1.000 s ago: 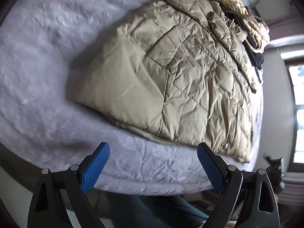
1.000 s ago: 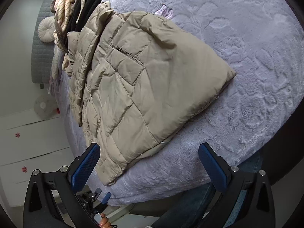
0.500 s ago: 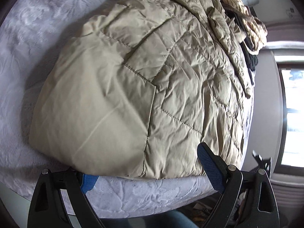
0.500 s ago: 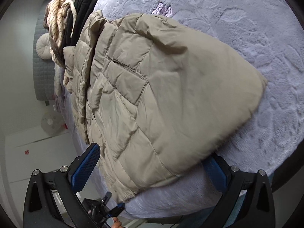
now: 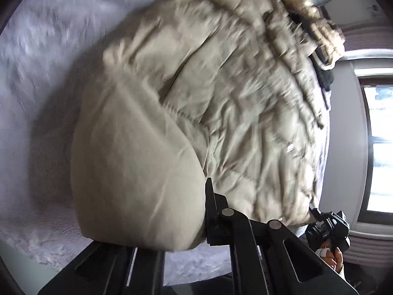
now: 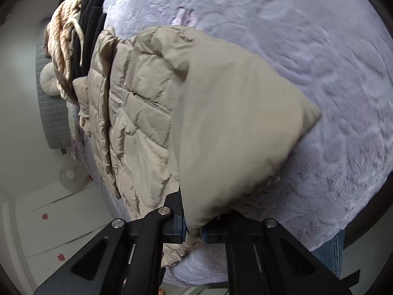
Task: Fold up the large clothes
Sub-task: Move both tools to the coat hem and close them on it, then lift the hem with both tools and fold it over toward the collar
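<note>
Now clamped, formerly apart: left gripper [image 5: 205,223] and right gripper [image 6: 194,229] jaws pinching beige puffer jacket [image 6: 221,127] near hem on lavender bed [image 6: 319,49]; no legible writing.

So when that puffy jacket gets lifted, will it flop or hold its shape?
The jacket will probably sag between the right gripper and left gripper, since it bulges softly. Quilted padding suggests it is light. The smooth shell may slip.
</note>
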The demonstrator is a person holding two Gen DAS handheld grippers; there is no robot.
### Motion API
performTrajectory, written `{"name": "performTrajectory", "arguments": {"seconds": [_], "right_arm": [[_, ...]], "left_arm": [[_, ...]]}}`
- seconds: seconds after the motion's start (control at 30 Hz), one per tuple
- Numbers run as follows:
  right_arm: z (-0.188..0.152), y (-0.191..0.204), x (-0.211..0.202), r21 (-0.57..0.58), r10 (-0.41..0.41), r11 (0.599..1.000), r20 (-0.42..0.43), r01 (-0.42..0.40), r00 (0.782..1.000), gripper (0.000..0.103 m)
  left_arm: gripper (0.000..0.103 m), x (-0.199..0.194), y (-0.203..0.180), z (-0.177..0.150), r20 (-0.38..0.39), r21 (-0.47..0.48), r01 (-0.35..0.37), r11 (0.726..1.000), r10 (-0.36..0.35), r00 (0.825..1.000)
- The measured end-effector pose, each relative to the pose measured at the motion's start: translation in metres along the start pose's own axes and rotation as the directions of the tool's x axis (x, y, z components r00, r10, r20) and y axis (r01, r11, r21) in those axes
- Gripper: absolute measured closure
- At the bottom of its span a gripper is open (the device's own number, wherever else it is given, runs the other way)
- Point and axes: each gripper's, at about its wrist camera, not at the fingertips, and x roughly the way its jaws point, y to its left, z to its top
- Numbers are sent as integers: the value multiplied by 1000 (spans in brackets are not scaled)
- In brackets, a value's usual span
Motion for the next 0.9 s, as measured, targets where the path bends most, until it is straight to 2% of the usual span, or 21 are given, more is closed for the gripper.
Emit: {"name": "performTrajectory", "arguments": {"seconds": [0.13,0.3,0.4,0.5,0.6,0.63,0.73,0.8,0.9], "right_arm": [[19,53,-12,-197,-2,980,-48,-8,999,95],[56,145,-30,-418,28,907,-66,-54,997,95],[80,197,-30,-496,41,866,-56,-63,998,95],[111,247,-17,-547,46,835,-50,-66,998,95],[138,287,8,-592,27,806,-13,-29,1000,95],[145,293,15,-590,20,807,-1,-16,1000,95],[172,304,47,-539,14,842,11,-5,1000,95],[187,307,70,-529,-1,848,17,10,1000,95],[203,305,104,-516,-34,855,38,48,999,95]], "left_arm": [[93,-45,-35,16,130,8,59,998,-59,990],[93,-87,-93,60,293,60,39,997,-55,955],[93,-100,-127,96,366,112,33,993,-73,928],[93,-95,-152,147,396,133,12,991,-64,916],[93,-83,-161,194,401,146,-6,989,-54,915],[93,-78,-163,206,396,151,-13,989,-49,917],[93,-50,-161,249,364,151,-49,987,-9,931],[93,-27,-154,274,333,142,-65,988,14,943],[92,6,-146,294,295,145,-92,985,46,954]]}}
